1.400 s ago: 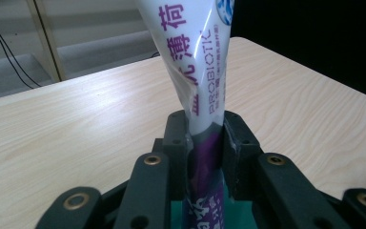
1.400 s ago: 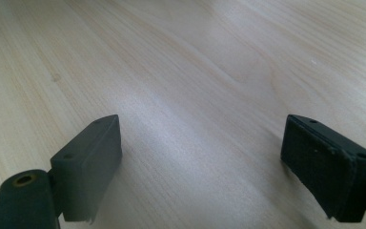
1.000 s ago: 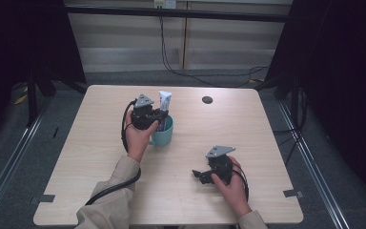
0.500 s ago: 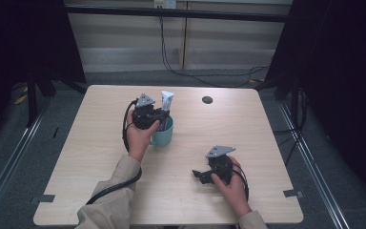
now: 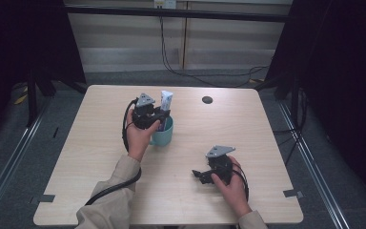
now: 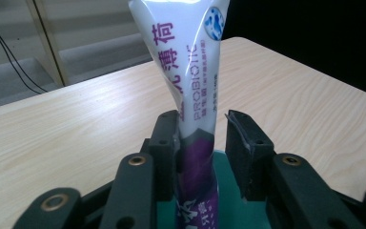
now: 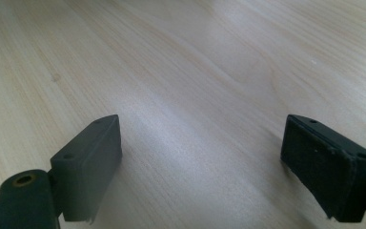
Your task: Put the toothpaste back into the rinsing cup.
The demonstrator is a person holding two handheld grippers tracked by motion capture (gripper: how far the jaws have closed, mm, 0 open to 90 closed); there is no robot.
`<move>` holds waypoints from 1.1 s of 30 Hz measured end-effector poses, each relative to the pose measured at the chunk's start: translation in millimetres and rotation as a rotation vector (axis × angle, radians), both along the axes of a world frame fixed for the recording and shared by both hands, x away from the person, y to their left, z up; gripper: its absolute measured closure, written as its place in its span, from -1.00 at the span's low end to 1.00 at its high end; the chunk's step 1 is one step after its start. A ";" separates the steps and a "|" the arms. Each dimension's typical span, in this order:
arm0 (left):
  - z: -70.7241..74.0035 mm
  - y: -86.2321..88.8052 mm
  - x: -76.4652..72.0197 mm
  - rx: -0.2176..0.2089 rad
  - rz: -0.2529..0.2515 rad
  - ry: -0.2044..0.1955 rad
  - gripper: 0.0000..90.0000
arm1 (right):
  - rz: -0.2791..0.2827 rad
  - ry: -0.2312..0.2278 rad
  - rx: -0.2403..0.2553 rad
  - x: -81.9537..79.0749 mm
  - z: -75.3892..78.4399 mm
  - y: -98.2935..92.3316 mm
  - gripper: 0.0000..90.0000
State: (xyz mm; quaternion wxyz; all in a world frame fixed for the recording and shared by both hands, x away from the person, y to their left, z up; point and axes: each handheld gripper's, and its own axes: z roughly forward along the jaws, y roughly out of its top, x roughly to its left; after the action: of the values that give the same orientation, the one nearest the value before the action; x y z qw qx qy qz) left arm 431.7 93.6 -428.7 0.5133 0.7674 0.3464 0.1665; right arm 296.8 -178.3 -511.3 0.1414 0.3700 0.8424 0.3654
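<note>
Toothpaste tube [image 6: 195,90] upright between left gripper [image 6: 201,143] jaws just opening, in cup [image 5: 164,133].

a light wooden table [image 5: 100,157] with a small dark round hole [image 5: 207,99] near its far edge stands on grey floor [image 5: 14,162]. behind it runs a pale panelled wall [image 5: 124,43] with black cables [image 5: 171,52] hanging down, and dark curtains [image 5: 343,71] flank both sides.
</note>
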 end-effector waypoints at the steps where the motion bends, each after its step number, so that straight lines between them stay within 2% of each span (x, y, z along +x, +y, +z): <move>1: 0.1 0.2 0.2 0.001 -0.002 0.001 0.43 | 0.000 0.000 0.000 0.0 0.0 0.0 -0.71; 10: -0.5 1.2 0.0 -0.001 0.013 0.003 0.24 | 0.000 0.000 0.000 0.0 0.0 0.0 -0.71; 11: 0.0 1.3 0.1 -0.005 0.014 0.008 0.16 | 0.002 -0.001 0.000 0.1 -0.1 0.0 -0.71; 24: 4.2 0.3 0.9 -0.002 0.018 0.005 -0.08 | 0.001 -0.001 0.000 0.1 0.0 -0.1 -0.71; 25: 5.0 0.2 0.6 0.008 0.022 -0.003 -0.10 | 0.001 -0.002 0.000 0.1 0.0 -0.1 -0.71; 28: 5.2 0.1 0.8 0.004 0.028 0.001 -0.21 | 0.001 -0.001 0.000 0.1 0.0 -0.1 -0.71; 33: 5.1 1.3 0.6 0.006 0.031 0.004 -0.28 | 0.001 -0.001 0.000 0.1 0.0 0.0 -0.71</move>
State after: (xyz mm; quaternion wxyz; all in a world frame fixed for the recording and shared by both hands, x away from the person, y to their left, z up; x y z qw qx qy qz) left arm 432.3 94.8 -423.5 0.5074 0.7639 0.3589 0.1739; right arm 296.9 -178.3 -511.3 0.1414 0.3695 0.8425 0.3655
